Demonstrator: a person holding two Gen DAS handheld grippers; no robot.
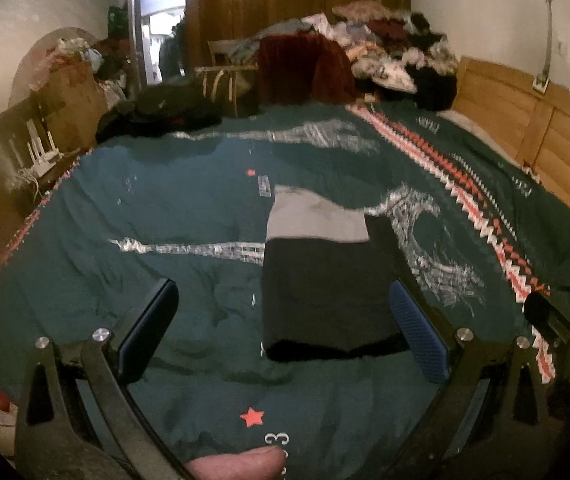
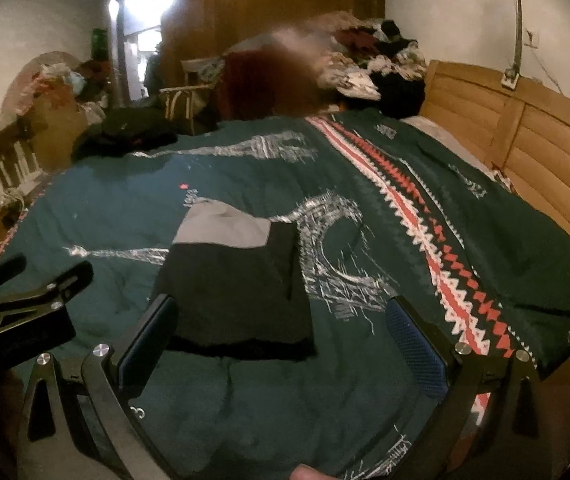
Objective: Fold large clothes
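My left gripper has its fingers spread wide and released, nothing between them; the right gripper is the same, jaws parted and empty. Both hang above the bed, just short of the near edge of the folded garment, and neither touches it. In the left wrist view the garment's near right corner sits close beside my right-hand blue pad; in the right wrist view its near left corner lies just behind the left finger.

The garment is one dark rectangle lying flat on the green bedspread, with a single grey panel showing at its far end. It rests roughly mid-bed, beside a printed tower motif, and I count three such motifs on the spread in the left view. One red, white and black zigzag stripe runs down the right side.

Nothing lies between my grippers and the garment. Further off, a dark heap of clothes sits at the far left corner of the bed, and a larger mixed pile rises at the far end near the wooden headboard. One chair stands beyond the bed. A fingertip shows at the bottom edge of the left view.
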